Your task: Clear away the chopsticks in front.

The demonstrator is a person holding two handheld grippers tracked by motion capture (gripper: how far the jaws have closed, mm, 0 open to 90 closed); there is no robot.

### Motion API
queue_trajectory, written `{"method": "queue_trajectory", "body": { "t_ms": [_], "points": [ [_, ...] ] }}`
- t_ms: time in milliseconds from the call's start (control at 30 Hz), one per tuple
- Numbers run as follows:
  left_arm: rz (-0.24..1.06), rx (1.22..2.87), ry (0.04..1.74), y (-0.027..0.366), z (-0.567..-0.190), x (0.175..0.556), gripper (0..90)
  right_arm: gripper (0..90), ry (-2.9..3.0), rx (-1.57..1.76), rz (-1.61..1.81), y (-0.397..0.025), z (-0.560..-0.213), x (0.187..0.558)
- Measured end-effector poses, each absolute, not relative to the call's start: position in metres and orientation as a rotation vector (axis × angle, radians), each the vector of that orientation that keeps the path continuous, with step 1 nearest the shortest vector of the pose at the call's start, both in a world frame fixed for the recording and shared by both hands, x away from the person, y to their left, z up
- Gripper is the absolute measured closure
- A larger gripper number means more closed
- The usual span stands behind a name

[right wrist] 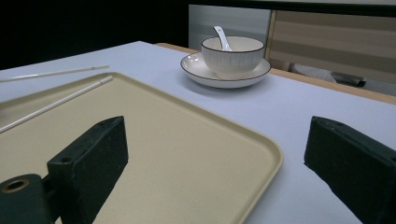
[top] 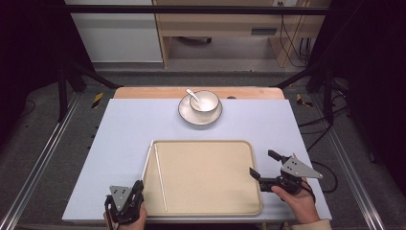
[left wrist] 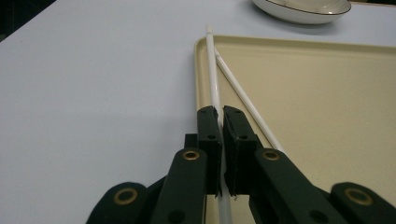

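Smooth glossy white plastic chopstick (left wrist: pixel 214 79); matt beige plastic tray (top: pixel 210 201); glazed white ceramic bowl (right wrist: pixel 232 56); matt pale-blue worktop (top: pixel 124 134).

Left claw (top: pixel 138 188) at tray (top: pixel 210 201) corner by chopsticks (top: pixel 160 177); right claw (top: pixel 264 165) spread wide.

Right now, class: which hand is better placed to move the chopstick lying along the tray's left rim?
Left. Its tongs are shut on that chopstick; the right tongs stand open beyond the tray's far edge.
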State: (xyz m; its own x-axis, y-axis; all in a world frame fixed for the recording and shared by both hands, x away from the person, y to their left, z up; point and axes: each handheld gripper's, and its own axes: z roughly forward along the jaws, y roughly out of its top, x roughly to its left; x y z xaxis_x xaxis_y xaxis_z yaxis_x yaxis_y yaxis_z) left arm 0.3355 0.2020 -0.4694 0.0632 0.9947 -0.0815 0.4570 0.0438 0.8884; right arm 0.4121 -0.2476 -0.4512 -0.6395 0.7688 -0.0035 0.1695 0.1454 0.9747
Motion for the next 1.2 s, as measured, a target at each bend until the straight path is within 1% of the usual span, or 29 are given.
{"method": "queue_trajectory", "body": {
  "t_ms": [467, 1200],
  "points": [
    [0.841, 1.554, 1.534, 0.197, -0.48, 0.336, 85.7, 6.7, 1.92, 0.897, 1.523, -0.247, -0.452, 0.412],
    [0.786, 1.583, 1.566, 0.193, -0.488, 0.341, 85.5, 6.7, 1.917, 0.892, 1.521, -0.248, -0.451, 0.412]
  ]
}}
